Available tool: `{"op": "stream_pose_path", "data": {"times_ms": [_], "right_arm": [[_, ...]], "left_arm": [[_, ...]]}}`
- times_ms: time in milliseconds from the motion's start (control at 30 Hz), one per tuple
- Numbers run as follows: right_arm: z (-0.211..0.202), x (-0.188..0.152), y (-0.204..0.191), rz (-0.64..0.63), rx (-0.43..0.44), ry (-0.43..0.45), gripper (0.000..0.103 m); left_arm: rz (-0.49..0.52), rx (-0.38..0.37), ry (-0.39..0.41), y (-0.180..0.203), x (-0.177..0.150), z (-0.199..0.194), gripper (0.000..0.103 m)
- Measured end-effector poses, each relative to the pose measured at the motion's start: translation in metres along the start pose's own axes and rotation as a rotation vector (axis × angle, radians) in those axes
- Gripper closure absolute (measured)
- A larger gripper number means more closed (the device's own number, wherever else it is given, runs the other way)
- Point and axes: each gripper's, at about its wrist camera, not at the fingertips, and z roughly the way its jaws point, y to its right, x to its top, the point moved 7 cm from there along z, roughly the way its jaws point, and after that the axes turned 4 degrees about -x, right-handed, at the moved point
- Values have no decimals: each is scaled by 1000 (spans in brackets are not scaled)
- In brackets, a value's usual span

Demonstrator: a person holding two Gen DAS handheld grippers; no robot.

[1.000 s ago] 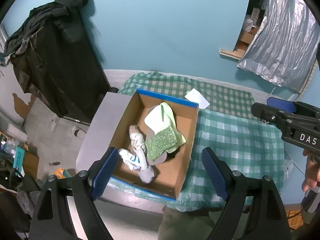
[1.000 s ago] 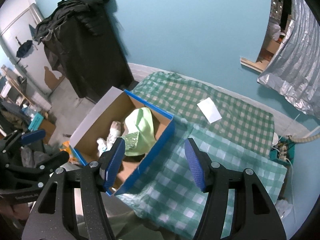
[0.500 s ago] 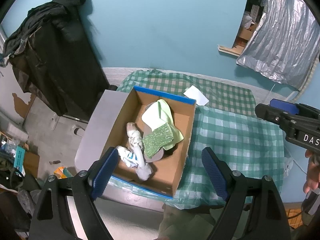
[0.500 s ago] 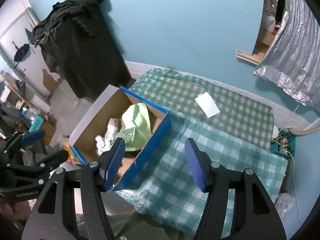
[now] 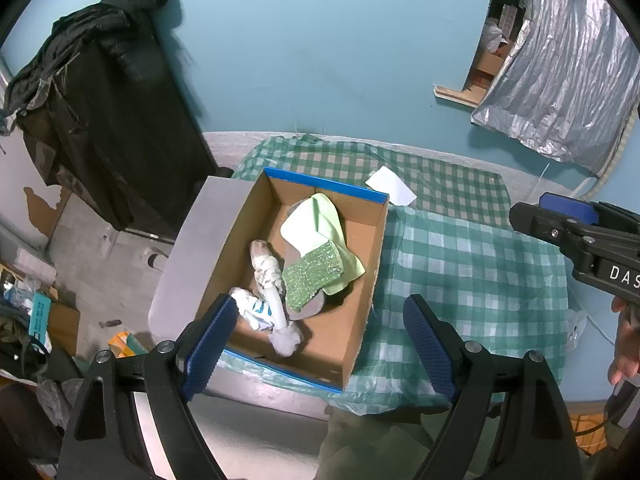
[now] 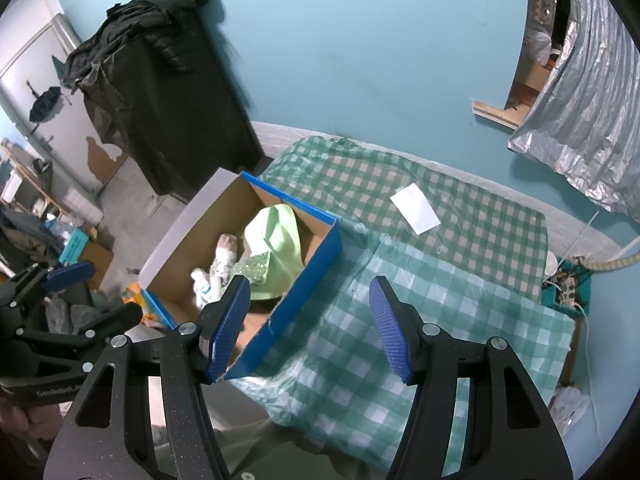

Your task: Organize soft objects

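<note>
While grippers idle, box (image 5: 362, 276) unchanged, cloth (image 5: 476, 272) bare

Below my fingers the bench (image 5: 480, 264) wears a green checked cloth (image 6: 400, 320). An open cardboard box (image 5: 360, 320) sits at its left, a white paper (image 6: 415, 209) toward the upper right.

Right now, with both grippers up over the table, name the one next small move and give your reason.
Probably lower the left gripper into the cardboard box toward the green sponge. Its jaws stand open and empty right above the box, and the sponge lies on top of the pile, clear of the walls.
</note>
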Motion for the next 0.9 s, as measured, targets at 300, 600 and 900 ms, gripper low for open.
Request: {"op": "stream_pose_path", "data": {"times_ms": [300, 600, 900], "right_arm": [[-3, -4, 1, 6, 3, -4, 41], [-3, -4, 2, 5, 2, -3, 41], [-3, -4, 2, 6, 5, -5, 41]], "left_arm": [[1, 0, -3, 0, -1, 0, 17], [0, 1, -7, 1, -2, 1, 17], [0, 0, -16, 2, -9, 0, 17]]}}
